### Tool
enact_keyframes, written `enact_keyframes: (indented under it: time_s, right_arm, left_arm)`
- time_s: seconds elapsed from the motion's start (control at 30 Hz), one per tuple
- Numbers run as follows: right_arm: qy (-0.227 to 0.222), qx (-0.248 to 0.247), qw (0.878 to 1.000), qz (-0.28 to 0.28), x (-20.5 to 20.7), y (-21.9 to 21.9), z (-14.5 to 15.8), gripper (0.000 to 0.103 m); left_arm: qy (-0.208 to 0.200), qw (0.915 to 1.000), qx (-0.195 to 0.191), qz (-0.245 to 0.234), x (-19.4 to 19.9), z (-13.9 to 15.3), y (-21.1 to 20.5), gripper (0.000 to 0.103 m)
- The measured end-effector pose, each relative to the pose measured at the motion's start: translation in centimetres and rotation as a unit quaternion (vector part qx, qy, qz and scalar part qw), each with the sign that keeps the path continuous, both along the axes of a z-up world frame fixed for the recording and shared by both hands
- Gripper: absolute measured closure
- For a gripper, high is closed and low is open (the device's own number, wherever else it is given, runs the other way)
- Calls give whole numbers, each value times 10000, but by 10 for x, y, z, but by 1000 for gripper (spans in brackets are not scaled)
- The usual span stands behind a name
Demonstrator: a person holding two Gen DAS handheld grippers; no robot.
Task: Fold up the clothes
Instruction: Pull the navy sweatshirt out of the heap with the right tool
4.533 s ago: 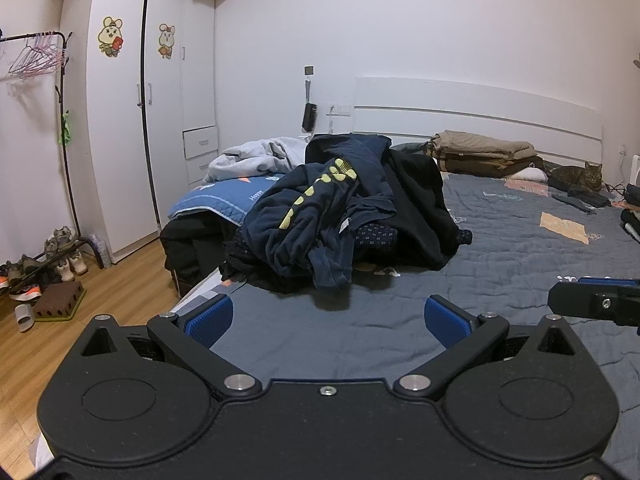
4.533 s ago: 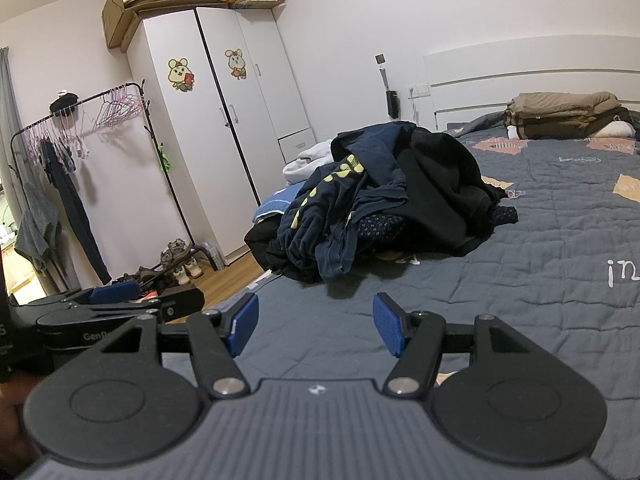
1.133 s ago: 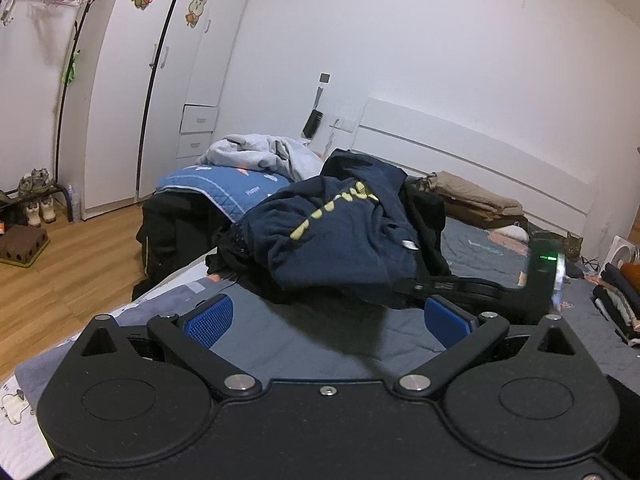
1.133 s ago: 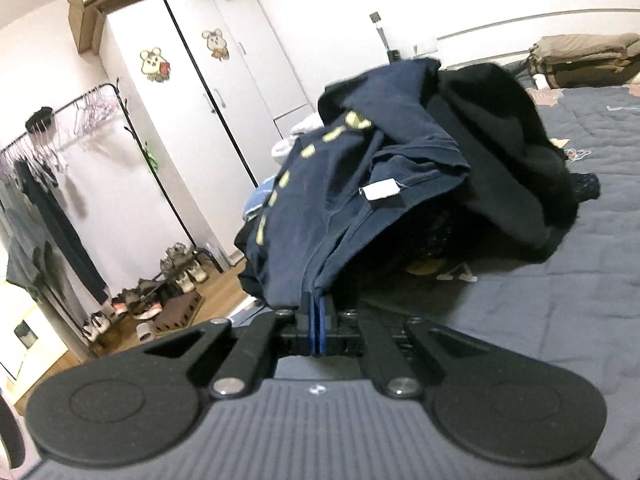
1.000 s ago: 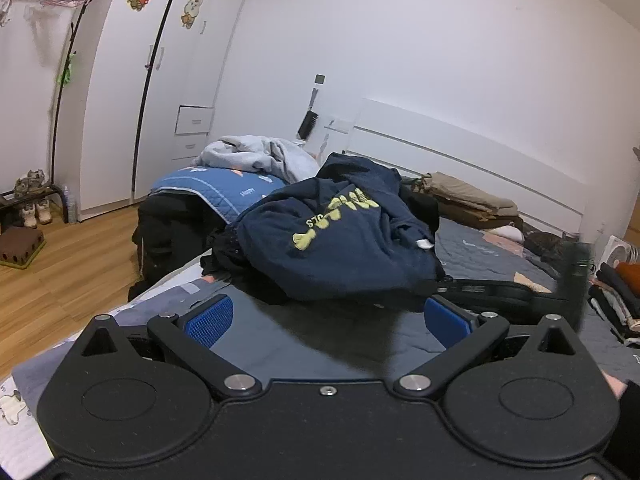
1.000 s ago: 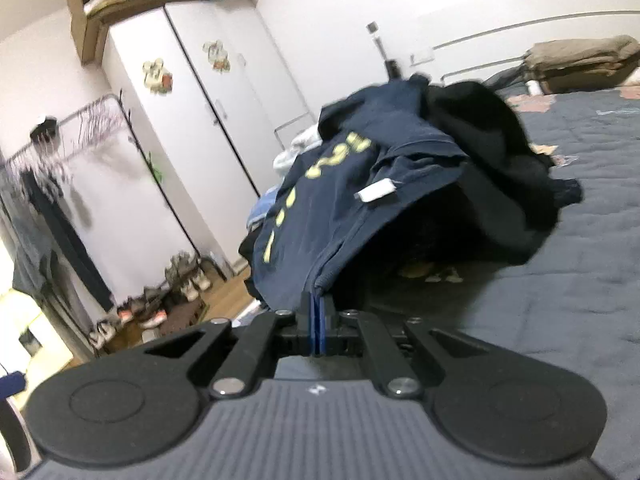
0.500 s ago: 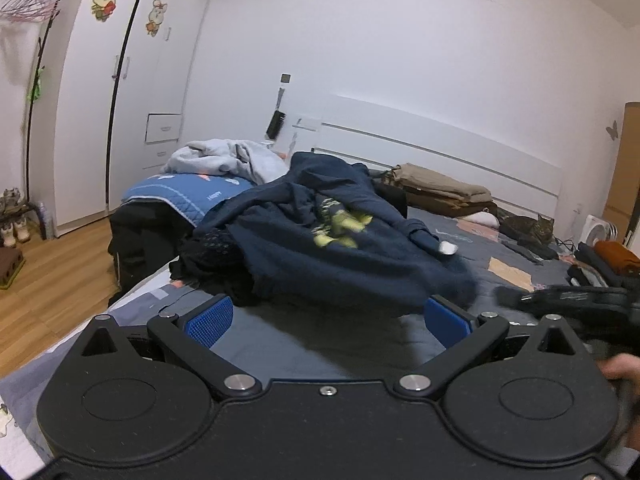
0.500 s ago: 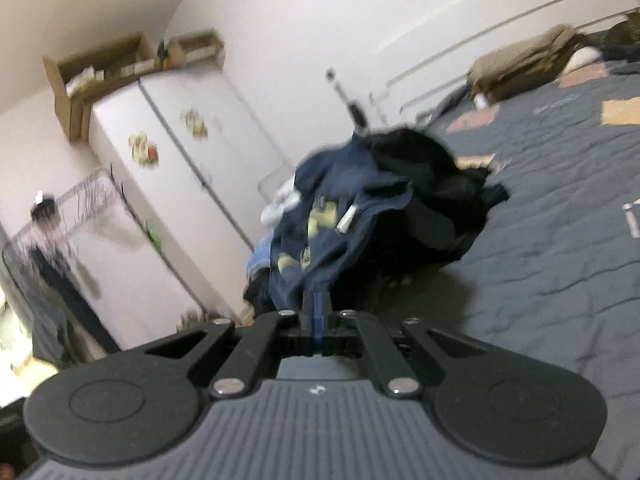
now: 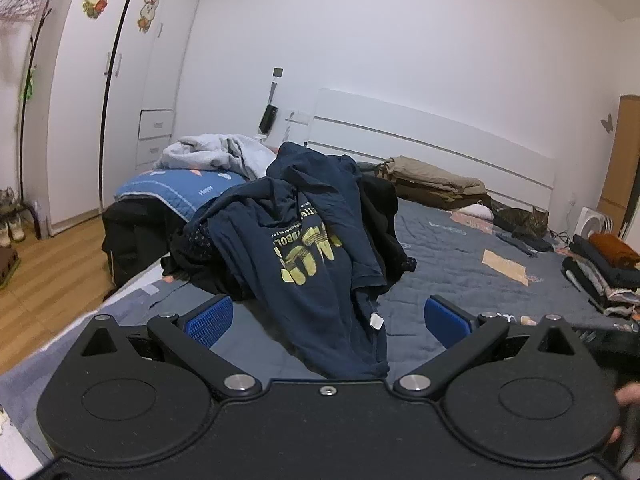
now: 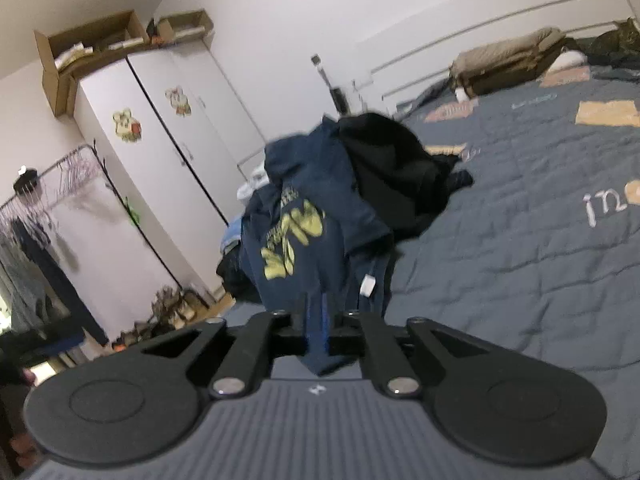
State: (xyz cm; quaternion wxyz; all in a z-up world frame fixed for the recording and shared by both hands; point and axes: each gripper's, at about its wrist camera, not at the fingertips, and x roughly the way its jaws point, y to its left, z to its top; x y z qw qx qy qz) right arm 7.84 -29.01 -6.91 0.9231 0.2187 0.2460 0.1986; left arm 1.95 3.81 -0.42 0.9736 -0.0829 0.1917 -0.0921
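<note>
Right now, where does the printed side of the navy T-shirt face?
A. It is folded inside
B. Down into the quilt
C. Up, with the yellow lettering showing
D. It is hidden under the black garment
C: the navy T-shirt trails forward off the clothes pile onto the grey quilt with its yellow lettering showing on top.

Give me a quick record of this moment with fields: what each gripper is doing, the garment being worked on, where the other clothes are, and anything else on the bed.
left gripper: jaws wide open, nothing between them
right gripper: jaws opening, navy fabric between the pads
garment: navy T-shirt with yellow print, stretched from the pile toward the grippers
unfolded pile: dark clothes heaped on the bed
folded stack: right edge of the bed
bed: grey quilt
cat: lying near the headboard
</note>
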Motion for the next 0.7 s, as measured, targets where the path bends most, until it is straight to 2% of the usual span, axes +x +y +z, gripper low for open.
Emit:
enact_keyframes:
  time_s: [0.07, 0.13, 0.23, 0.4, 0.7]
  right_arm:
    - [153, -43, 9998, 83, 6, 7, -10, 81]
    - [301, 5, 9995, 80, 13, 13, -23, 64]
    - [521, 61, 9986, 40, 24, 21, -43, 60]
    - [851, 116, 9963, 84, 41, 38, -75, 59]
    - [1111, 41, 9936, 212, 66, 56, -95, 58]
  left_arm:
    - [13, 10000, -18, 17, 0, 2, 0, 0]
    - [-22, 10000, -29, -10, -1, 4, 1, 0]
    - [-43, 10000, -1, 14, -2, 9, 4, 0]
    - [-104, 9997, -230, 39, -3, 17, 8, 0]
    - [-166, 9995, -249, -91, 10, 21, 3, 0]
